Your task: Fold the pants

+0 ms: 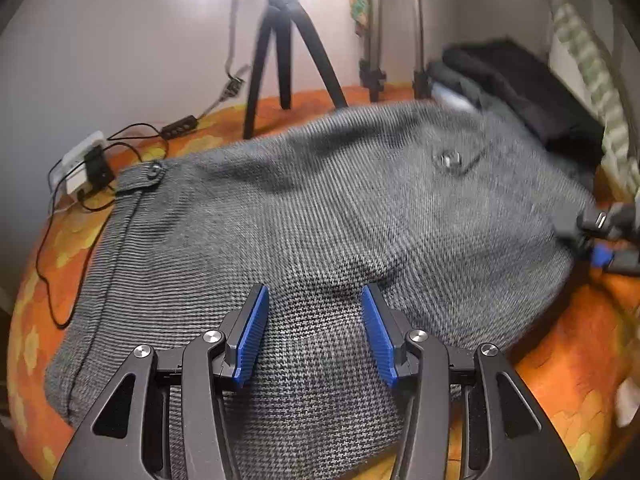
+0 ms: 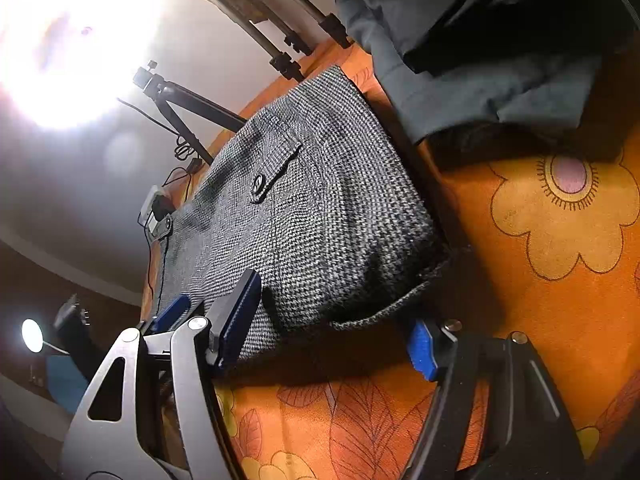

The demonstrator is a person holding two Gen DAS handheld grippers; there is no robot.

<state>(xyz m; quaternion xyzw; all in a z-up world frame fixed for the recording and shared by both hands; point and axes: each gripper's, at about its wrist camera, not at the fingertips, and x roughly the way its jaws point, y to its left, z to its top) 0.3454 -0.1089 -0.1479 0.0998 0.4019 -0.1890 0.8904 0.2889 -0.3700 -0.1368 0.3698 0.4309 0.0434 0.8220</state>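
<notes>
Grey houndstooth pants (image 1: 320, 208) lie folded on an orange flowered bedspread (image 1: 560, 360), with a buttoned pocket flap (image 1: 452, 160) facing up. My left gripper (image 1: 314, 290) hovers over their near edge, open, its blue pads (image 1: 252, 332) apart with cloth lying between them. In the right wrist view the pants (image 2: 320, 208) reach to my right gripper (image 2: 336, 308). It is open and straddles their folded corner, one finger over the cloth and the other pad (image 2: 424, 350) beside the hem. The left wrist view shows that gripper (image 1: 600, 240) blurred at the pants' right edge.
A black tripod (image 1: 286, 52) and stand legs (image 1: 376, 72) rise at the far edge of the bed. A white power strip with black cables (image 1: 84, 164) lies at the far left. A pile of dark clothes (image 2: 480, 40) sits beyond the pants.
</notes>
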